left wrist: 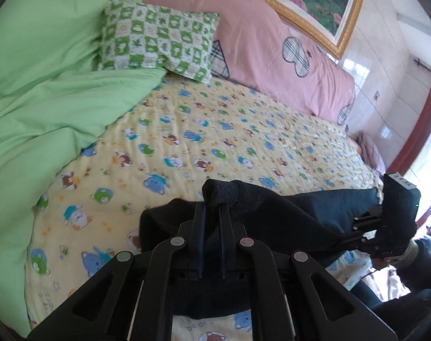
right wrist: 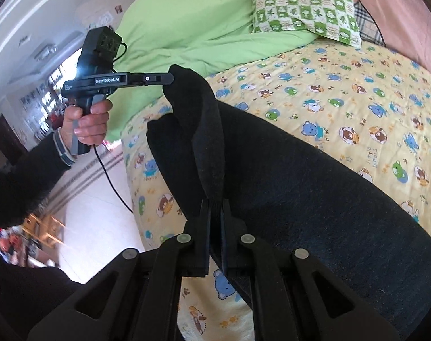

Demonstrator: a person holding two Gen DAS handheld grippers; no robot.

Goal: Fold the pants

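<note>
Two claws grip the dark pants, each closed on the waistband edge: the left claw and the right claw lift this edge above the bed sheet. Most of the pants lie on the sheet. Farther back are a green blanket and a checked pillow.

A bed spread with a yellow bear-print sheet carries a rumpled green quilt at the frame's left, a green checked pillow at upper centre, a pink quilt along the top — and dark pants at lower right.
</note>
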